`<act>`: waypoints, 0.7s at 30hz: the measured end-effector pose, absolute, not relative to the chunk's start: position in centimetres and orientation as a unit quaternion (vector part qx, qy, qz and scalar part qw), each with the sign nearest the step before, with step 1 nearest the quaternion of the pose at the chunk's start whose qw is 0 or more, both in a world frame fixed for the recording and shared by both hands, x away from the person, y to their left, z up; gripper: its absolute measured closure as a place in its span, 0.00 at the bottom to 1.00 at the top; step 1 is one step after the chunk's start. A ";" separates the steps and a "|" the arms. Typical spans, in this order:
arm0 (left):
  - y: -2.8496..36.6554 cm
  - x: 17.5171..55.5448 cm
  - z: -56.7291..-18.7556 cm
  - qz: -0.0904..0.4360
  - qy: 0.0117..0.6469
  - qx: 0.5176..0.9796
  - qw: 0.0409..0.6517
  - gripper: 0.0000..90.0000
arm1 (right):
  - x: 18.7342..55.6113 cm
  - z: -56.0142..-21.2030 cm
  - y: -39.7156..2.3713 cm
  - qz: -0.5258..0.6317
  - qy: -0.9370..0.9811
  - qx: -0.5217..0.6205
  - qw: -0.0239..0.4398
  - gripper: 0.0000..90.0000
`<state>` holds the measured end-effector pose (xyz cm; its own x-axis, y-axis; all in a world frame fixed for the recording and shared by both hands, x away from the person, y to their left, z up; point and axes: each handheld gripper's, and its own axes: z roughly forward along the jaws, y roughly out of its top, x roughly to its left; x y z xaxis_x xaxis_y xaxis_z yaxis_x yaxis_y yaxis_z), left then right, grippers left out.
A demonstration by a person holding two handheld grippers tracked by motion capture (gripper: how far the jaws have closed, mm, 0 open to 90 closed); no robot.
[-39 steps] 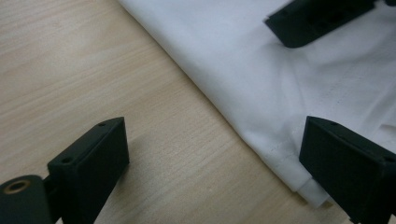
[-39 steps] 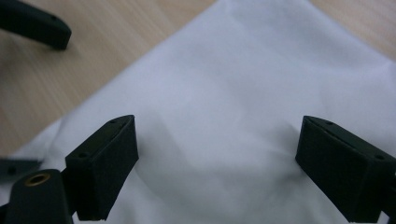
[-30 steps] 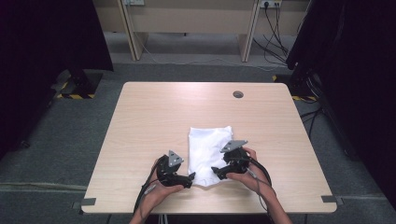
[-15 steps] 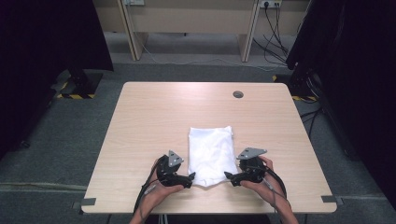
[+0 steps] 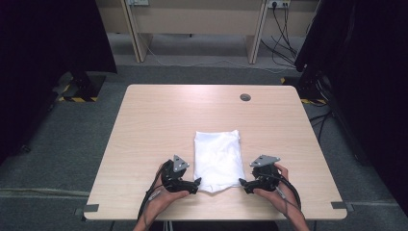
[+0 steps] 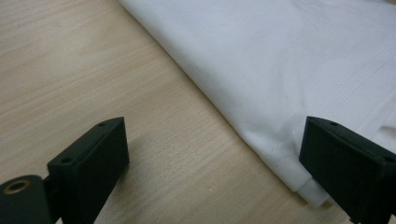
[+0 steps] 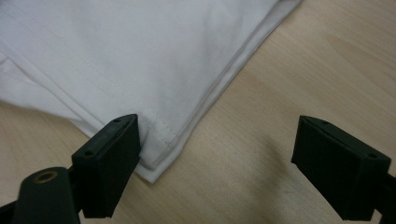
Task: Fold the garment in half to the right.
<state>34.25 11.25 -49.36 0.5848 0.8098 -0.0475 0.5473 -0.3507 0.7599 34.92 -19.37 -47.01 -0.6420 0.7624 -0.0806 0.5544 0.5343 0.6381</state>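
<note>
A folded white cloth (image 5: 217,160) lay flat on the near middle of the light wooden table (image 5: 159,120), its near edge close to the table's front edge. The left gripper (image 5: 195,185) sat at the cloth's near left corner, jaws wide apart and gripping nothing; the right gripper (image 5: 242,185) sat at the near right corner, likewise wide open and empty. Bare tabletop stretched to both sides and beyond the cloth. Grey carpet (image 5: 57,144) surrounded the table, with desk legs and cables behind.
</note>
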 end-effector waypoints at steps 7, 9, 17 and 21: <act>11.5 34.3 -49.3 0.162 0.421 0.803 0.388 0.07 | 34.8 -46.4 -18.7 0.332 0.849 0.372 0.174 0.17; 11.7 34.4 -49.3 0.154 0.421 0.801 0.396 0.06 | 34.8 -46.3 -18.1 0.345 0.849 0.364 0.167 0.17; 13.4 34.2 -48.9 0.165 0.409 0.811 0.383 0.05 | 34.7 -47.4 -15.6 0.339 0.865 0.338 0.150 0.17; 14.7 33.9 -49.1 0.184 0.398 0.825 0.356 0.05 | 34.7 -47.9 -15.0 0.334 0.868 0.339 0.143 0.16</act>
<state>33.92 14.73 -49.14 0.6151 0.7882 0.0199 0.5268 -0.4296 0.7334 34.73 -15.03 -47.92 -0.7288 0.6844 -0.0214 0.4934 0.5466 0.6766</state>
